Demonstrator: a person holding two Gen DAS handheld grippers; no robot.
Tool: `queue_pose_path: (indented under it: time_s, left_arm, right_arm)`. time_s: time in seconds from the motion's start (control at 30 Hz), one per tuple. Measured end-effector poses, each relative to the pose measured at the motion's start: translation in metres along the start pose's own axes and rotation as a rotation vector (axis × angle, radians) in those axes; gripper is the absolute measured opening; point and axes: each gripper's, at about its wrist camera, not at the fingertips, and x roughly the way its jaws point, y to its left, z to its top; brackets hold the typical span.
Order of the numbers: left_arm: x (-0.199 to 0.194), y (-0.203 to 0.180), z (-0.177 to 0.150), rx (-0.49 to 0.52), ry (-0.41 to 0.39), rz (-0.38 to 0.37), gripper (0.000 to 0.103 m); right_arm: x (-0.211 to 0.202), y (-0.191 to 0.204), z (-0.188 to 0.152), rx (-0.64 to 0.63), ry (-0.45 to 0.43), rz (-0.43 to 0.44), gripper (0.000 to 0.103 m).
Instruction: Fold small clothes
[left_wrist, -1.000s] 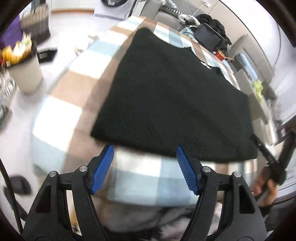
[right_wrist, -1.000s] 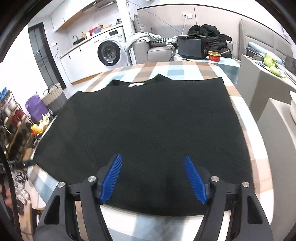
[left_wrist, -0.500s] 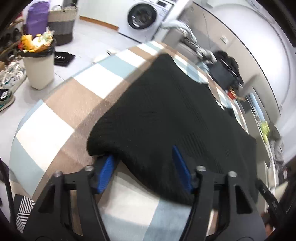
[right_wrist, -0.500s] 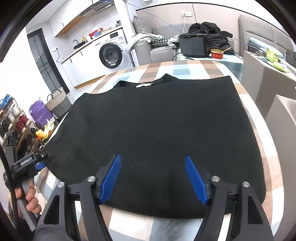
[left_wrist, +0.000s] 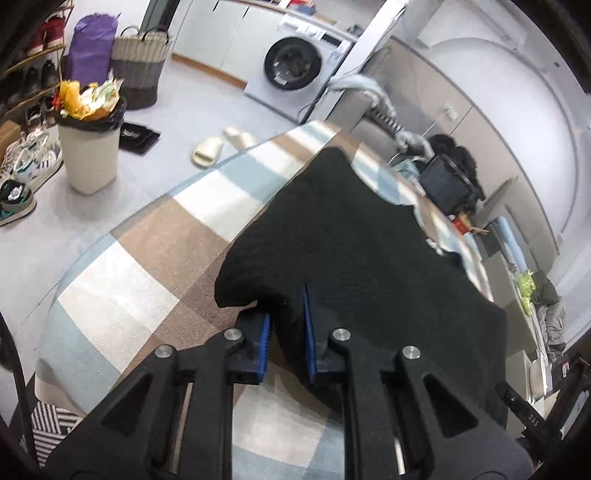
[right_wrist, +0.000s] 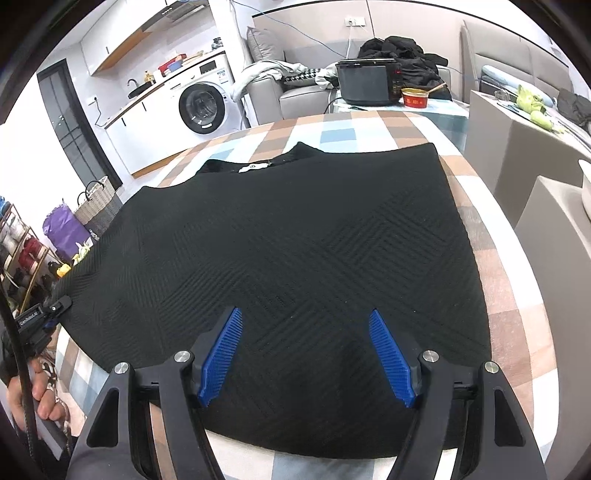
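While the left gripper (left_wrist: 286, 330) is pinching the black knit top (right_wrist: 288, 258) at its near-left hem corner — jaws just closing on fabric — the right gripper (right_wrist: 306, 354) is hovering spread over the hem, the top stretching toward 12 o'clock across the checked tablecloth (right_wrist: 517, 314).

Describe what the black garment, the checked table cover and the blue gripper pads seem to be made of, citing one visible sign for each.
Black garment: seemingly knitted fabric, matte; raised zigzag ribbing shows.
Checked table cover: probably woven cloth, matte; it drapes over the table's edge with a fine-grained surface.
Blue pads: likely moulded plastic or rubber, dull; fine ridges cross their faces.
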Motion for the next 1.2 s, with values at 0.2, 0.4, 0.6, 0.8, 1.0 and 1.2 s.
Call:
queue_pose_path:
  time_s: [0.2,0.4,0.6,0.8,1.0,1.2]
  left_arm:
    - [0.003,-0.007,0.006,0.02,-0.041,-0.012,0.01]
    - [-0.025,-0.087,0.022,0.222,-0.153,-0.139,0.004]
    - [-0.034,-0.223,-0.013,0.541,-0.121,-0.377,0.003]
    - [-0.005,-0.291,-0.1,0.756,0.143,-0.571,0.006]
    - [0.019,-0.274,-0.138,0.771,0.319,-0.563,0.051]
    - [0.009,-0.231,-0.101,0.704,0.222,-0.497,0.063]
  right_arm:
    - [0.001,-0.004,0.0,-0.005,0.004,-0.01,0.073]
    - [-0.006,-0.014,0.003,0.018,-0.019,-0.012,0.073]
    - [-0.027,-0.037,0.007,0.054,-0.068,-0.043,0.073]
    - [-0.043,-0.076,0.011,0.128,-0.095,-0.119,0.075]
    - [-0.044,-0.093,0.008,0.15,-0.087,-0.141,0.075]
    - [-0.041,-0.077,0.007,0.136,-0.069,0.001,0.075]
